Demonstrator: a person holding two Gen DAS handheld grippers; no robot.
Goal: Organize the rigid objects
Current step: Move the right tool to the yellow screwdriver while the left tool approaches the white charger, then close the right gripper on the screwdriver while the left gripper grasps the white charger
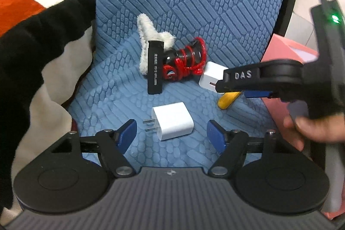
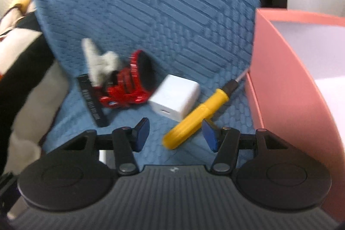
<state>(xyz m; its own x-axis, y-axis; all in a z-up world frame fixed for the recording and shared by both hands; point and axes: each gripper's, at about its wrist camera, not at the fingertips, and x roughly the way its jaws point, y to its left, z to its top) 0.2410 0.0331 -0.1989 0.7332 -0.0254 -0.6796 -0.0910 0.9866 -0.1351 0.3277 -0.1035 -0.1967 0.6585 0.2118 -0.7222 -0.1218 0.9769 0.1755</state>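
Note:
A white plug charger (image 1: 172, 123) lies on the blue cushion (image 1: 194, 3), prongs to the left, between the blue pads of my left gripper (image 1: 172, 135). The pads stand clear of it on both sides, so the gripper is open. A yellow-handled screwdriver (image 2: 194, 115) lies slantwise between the fingers of my right gripper (image 2: 175, 136), which is open, with a gap at the left pad. A second white charger (image 2: 174, 98) sits just beyond it. In the left wrist view the right gripper (image 1: 232, 92) hovers over the screwdriver (image 1: 228, 100) beside that charger (image 1: 212, 77).
Behind lie a black bar (image 1: 155, 67), a red and black wound item (image 1: 185, 61) and a white fluffy clip (image 1: 148, 42). An open pink box (image 2: 291, 79) stands right of the cushion. Striped bedding (image 1: 43, 36) rises on the left. A hand (image 1: 312, 128) grips the right tool.

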